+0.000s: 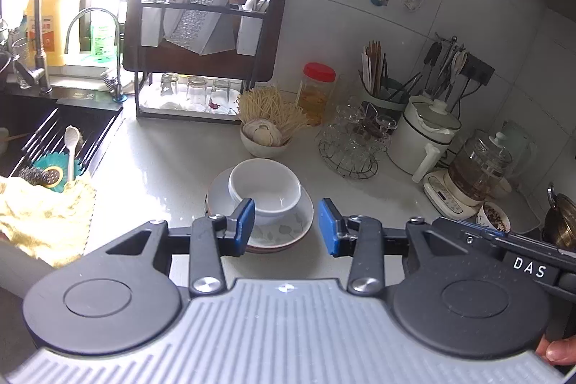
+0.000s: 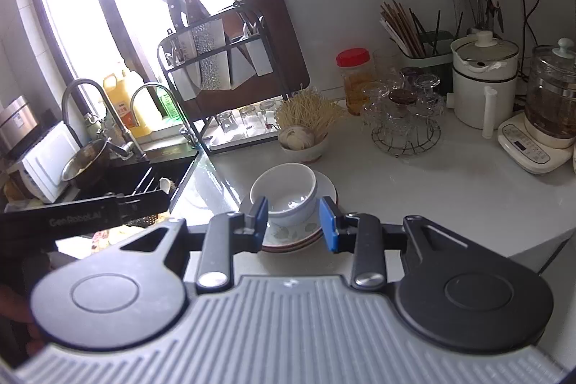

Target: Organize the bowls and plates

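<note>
A white bowl [image 1: 265, 186] sits on a stack of plates [image 1: 288, 233] with a leaf pattern on the white counter. The same bowl [image 2: 284, 191] and plates [image 2: 288, 238] show in the right wrist view. My left gripper [image 1: 286, 227] is open and empty, hovering just short of the plates' near rim. My right gripper [image 2: 293, 222] is open and empty, its blue pads either side of the bowl's near side, apart from it. The right gripper's body [image 1: 504, 247] shows at right in the left wrist view, and the left gripper's body [image 2: 82, 222] at left in the right wrist view.
A small bowl of garlic [image 1: 264, 141] stands behind the plates. A dish rack [image 1: 201, 42] with glasses, a red-lidded jar [image 1: 316, 92], a wire glass holder [image 1: 351, 143], a white pot [image 1: 424, 132] and a kettle [image 1: 475, 168] line the back. The sink [image 1: 54, 139] lies left, with a yellow cloth [image 1: 39, 211].
</note>
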Action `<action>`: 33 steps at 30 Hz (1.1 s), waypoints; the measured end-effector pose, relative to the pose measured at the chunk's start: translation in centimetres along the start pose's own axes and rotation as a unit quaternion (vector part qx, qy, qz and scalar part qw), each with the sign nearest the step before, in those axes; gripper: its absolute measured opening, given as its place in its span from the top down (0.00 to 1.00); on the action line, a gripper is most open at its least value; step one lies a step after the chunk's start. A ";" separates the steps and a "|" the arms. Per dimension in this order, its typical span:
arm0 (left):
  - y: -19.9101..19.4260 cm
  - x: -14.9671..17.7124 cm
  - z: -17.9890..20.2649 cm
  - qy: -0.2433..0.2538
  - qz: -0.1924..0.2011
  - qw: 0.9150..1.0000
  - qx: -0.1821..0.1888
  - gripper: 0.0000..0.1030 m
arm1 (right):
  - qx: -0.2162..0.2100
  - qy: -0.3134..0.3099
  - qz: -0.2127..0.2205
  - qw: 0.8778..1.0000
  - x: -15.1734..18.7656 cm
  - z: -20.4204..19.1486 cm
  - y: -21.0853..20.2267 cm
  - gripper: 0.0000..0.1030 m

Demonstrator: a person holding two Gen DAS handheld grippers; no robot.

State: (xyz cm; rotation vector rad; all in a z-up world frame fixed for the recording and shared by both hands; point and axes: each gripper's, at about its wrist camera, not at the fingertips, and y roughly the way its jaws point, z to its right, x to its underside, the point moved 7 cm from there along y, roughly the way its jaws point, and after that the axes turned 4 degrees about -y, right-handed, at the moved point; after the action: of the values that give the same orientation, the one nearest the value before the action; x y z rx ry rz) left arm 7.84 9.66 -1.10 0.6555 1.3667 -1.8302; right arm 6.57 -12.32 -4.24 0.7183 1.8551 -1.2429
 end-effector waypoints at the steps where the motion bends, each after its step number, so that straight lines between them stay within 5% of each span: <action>1: -0.6 0.5 0.0 0.002 0.001 1.000 -0.002 0.56 | -0.001 -0.001 0.003 1.000 0.3 -0.1 -0.5 0.65; 17: -6.2 6.0 -0.4 0.009 -0.006 1.000 -0.024 0.53 | 0.006 -0.025 0.002 1.000 4.2 -2.0 -4.2 0.65; 33: -7.1 7.4 -0.7 0.007 -0.021 0.999 -0.023 0.31 | 0.030 -0.041 -0.001 0.999 5.2 -2.2 -4.9 0.61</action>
State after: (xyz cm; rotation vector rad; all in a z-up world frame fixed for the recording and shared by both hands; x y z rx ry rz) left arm -2.30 9.45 -2.90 0.6205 1.4370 -1.8253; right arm -0.76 -11.92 -5.75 0.6875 1.7599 -1.3157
